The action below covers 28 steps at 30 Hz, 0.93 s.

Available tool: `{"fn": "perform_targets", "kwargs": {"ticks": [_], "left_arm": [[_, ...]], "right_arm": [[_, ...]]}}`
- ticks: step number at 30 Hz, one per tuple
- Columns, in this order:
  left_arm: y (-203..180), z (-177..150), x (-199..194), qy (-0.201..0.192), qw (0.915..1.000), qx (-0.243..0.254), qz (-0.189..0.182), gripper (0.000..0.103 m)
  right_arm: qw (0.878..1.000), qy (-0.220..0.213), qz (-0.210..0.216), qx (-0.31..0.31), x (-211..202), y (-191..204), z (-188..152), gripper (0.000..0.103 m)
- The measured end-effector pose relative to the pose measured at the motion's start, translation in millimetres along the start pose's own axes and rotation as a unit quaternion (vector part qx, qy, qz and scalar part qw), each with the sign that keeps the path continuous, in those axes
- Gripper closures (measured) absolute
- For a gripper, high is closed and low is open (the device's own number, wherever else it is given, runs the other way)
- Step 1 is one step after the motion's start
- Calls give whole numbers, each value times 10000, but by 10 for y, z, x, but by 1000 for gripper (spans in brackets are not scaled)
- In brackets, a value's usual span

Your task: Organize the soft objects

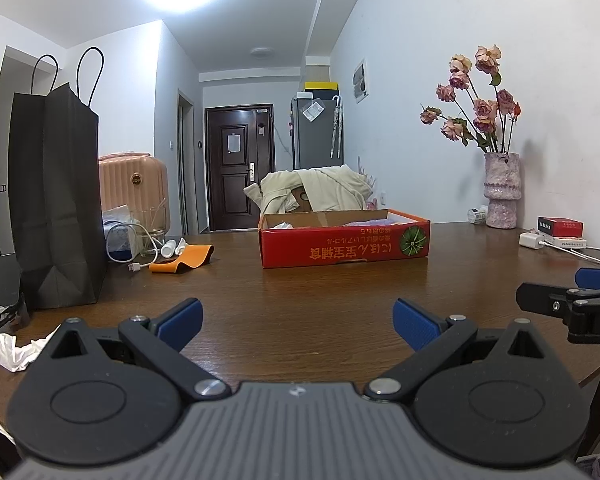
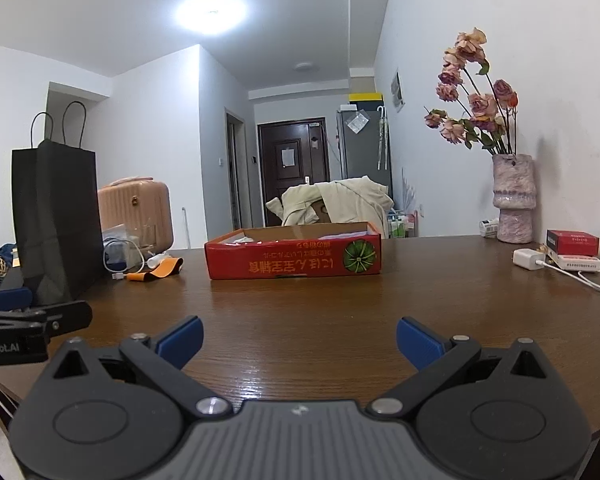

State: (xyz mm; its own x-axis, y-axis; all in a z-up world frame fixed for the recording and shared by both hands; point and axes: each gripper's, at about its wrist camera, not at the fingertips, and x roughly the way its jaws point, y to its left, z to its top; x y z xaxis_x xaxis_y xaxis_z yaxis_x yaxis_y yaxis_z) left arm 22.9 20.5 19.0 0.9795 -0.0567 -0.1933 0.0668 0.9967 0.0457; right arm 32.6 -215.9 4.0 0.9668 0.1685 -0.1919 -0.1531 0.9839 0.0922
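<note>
A shallow red cardboard box [image 1: 344, 242] stands on the brown table [image 1: 300, 300], well ahead of both grippers; it also shows in the right wrist view [image 2: 292, 258]. Pale soft items lie inside it, white at the left [image 1: 282, 225] and lilac at the right [image 1: 374, 222], mostly hidden by the box wall. My left gripper [image 1: 298, 322] is open and empty, low over the table's near part. My right gripper [image 2: 300, 340] is open and empty, beside the left one. A crumpled white tissue [image 1: 16, 350] lies at the left table edge.
A tall black paper bag [image 1: 56, 200] stands at the left. Next to it lie a white cable [image 1: 140, 248], a glass jar and an orange strap [image 1: 184, 262]. A vase of dried roses [image 1: 500, 190], a red packet [image 1: 560, 226] and a white charger [image 1: 534, 239] sit at the right.
</note>
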Motion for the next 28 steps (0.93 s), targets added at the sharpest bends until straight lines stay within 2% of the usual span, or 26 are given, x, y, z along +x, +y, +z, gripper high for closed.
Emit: {"fn": "perform_targets", "kwargs": {"ticks": [15,28], "left_arm": [[40,14,15,-16,10000,-39,42,0],[35,11,-21,-139,9999,-5,-64,0]], "right_arm": [[10000,-41,-58,42,8,2,13,0],[9999,-107,-90,60,2,-21,21,0]]}}
